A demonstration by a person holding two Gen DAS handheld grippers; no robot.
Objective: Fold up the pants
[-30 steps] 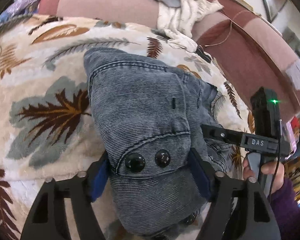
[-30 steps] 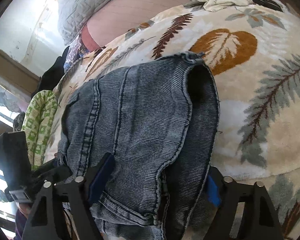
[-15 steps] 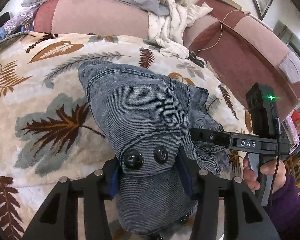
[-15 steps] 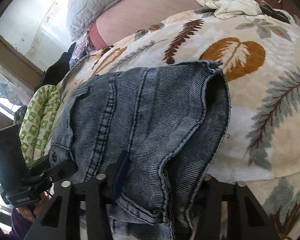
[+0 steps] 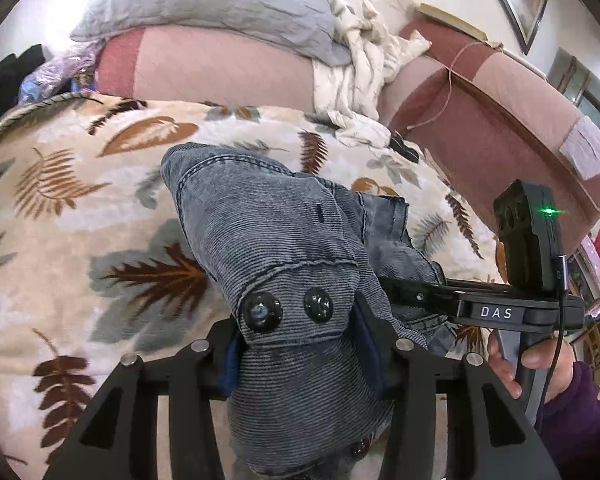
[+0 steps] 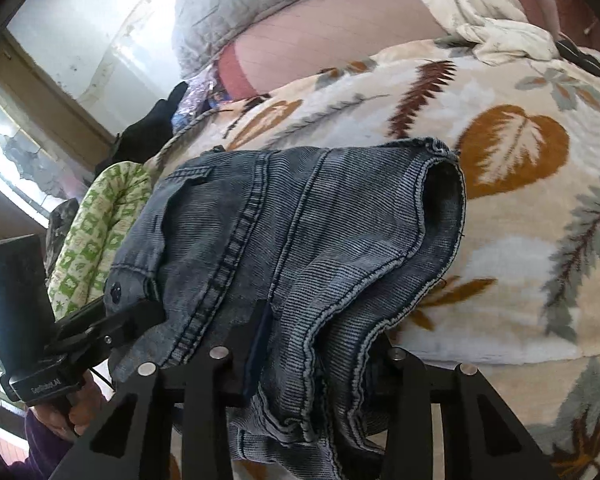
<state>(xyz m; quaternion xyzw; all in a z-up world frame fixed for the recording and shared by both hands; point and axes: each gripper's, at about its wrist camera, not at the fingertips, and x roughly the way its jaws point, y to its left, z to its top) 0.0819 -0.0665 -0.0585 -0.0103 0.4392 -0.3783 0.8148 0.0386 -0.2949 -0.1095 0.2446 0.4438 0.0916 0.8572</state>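
Blue-grey denim pants [image 5: 260,224] lie bunched on a leaf-patterned blanket [image 5: 80,220]. My left gripper [image 5: 300,356] is shut on the waistband end, just below its two black buttons [image 5: 260,312]. In the right wrist view the pants [image 6: 300,220] hang from my right gripper [image 6: 320,352], whose jaws are closing, with a gathered fold of denim pressed against the blue pad [image 6: 256,344]. Its other finger is hidden behind the cloth. Each gripper shows in the other's view: the right gripper [image 5: 404,292] at the pants' right side, the left gripper [image 6: 136,320] at their left.
A pink sofa back [image 5: 220,68] carries a grey quilt [image 5: 220,4] and a crumpled white cloth [image 5: 360,72]. A green patterned cloth [image 6: 96,232] lies at the blanket's left edge. A hand in a purple sleeve [image 5: 540,364] holds the right gripper's handle.
Both pairs of jaws narrowed onto the denim and rose. The pants' near end is lifted and more gathered, and more of the sofa back shows.
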